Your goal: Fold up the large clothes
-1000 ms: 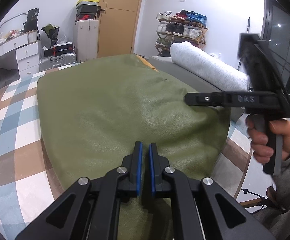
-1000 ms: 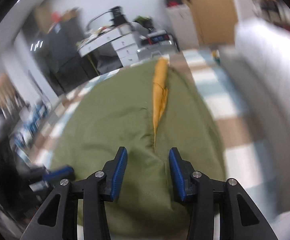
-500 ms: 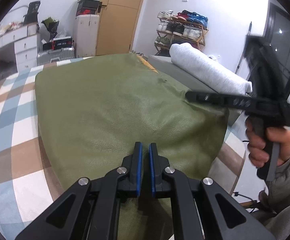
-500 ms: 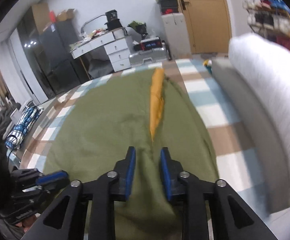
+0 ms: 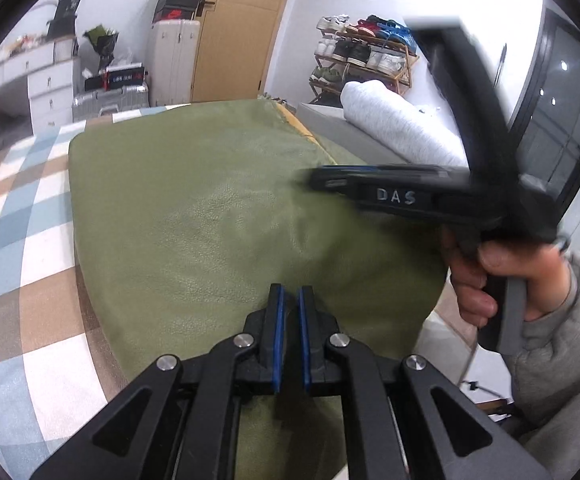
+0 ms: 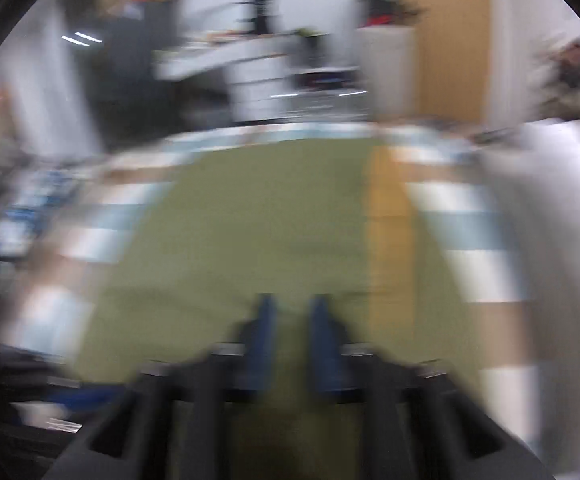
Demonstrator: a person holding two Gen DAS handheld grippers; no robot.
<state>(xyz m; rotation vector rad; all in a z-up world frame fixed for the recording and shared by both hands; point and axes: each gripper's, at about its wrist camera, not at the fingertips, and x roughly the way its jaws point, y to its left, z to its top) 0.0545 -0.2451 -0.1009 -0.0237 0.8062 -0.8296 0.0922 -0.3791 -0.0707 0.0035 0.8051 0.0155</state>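
In the left wrist view, the left gripper point(image 5: 288, 312) is pointing down over the near edge of the olive-green garment point(image 5: 218, 216), its blue-padded jaws drawn together with only a thin slit between them, and green fabric is showing in that slit and under the black linkage, so the jaws are sitting clamped on the garment's near edge. The garment is lying spread flat across the bed point(image 5: 22, 248), which is covered in a brown, blue and white check, and a strip of orange lining point(image 5: 301, 128) is showing along the garment's far right edge. To the right, the right gripper point(image 5: 321, 178) is reaching in sideways over the garment's right part, blurred, with a hand point(image 5: 505, 280) in a grey sleeve gripping its handle. Beyond the bed, a rolled grey blanket point(image 5: 397, 124) is lying beside a shoe rack point(image 5: 365, 56) and a wooden door point(image 5: 238, 40). The right wrist view is heavily smeared by motion: the right gripper point(image 6: 291, 320) is hanging over the green garment point(image 6: 250, 220), the orange lining point(image 6: 385, 216) is running away to the right of it, and green is filling the narrow gap between the two blue pads; the jaws have just been closing and are now standing shut, with fabric between them.
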